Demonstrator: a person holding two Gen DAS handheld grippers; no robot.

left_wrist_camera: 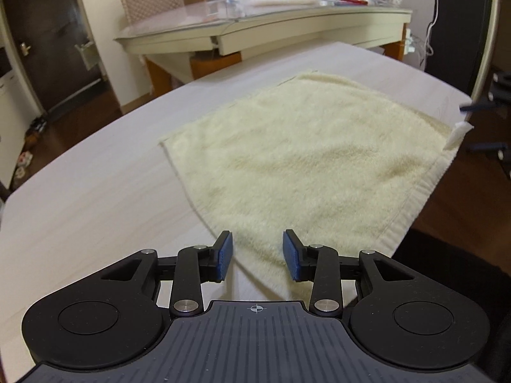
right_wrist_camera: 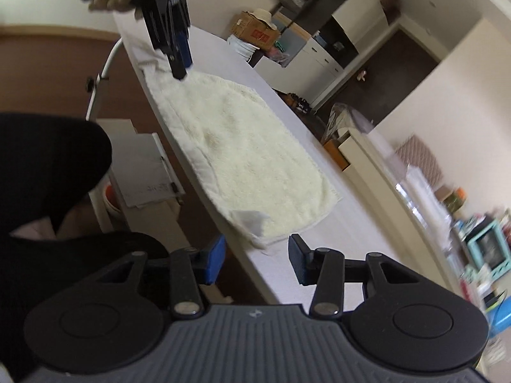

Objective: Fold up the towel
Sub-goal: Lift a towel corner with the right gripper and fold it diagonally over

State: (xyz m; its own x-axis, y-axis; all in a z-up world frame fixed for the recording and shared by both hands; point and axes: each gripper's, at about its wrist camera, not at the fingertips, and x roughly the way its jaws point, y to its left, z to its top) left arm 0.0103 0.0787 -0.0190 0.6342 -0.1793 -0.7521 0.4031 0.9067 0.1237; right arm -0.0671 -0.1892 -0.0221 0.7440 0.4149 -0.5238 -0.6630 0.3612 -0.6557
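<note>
1. Left hand-held gripper (left_wrist_camera: 258,255): jaws partly open, nothing between the pads; poised over the near corner of the towel (left_wrist_camera: 306,159), which shows in the gap at 12 o'clock from the pads. Right wrist view puts this same tool at 11 o'clock, tips down at the towel's far corner; contact there: cannot tell

2. Towel: cream terry, spread flat in a single layer on the pale desk (left_wrist_camera: 95,191), one hemmed edge running along the desk's edge. Small white label (right_wrist_camera: 250,218) at the corner nearest the right tool

3. Right hand-held gripper (right_wrist_camera: 257,260): jaws roughly half open, empty; the label corner lies just beyond the pads at 12 o'clock, not between them

4. Handling, judged: light, soft, limp; will drape and sag from any held point, no stiffness to carry a fold. Pile should give good friction, not slippery, not fragile

5. Where to grip, judged: pinch the two corners on the hemmed edge, one per tool; the stitched hem is the firmest bite
</note>
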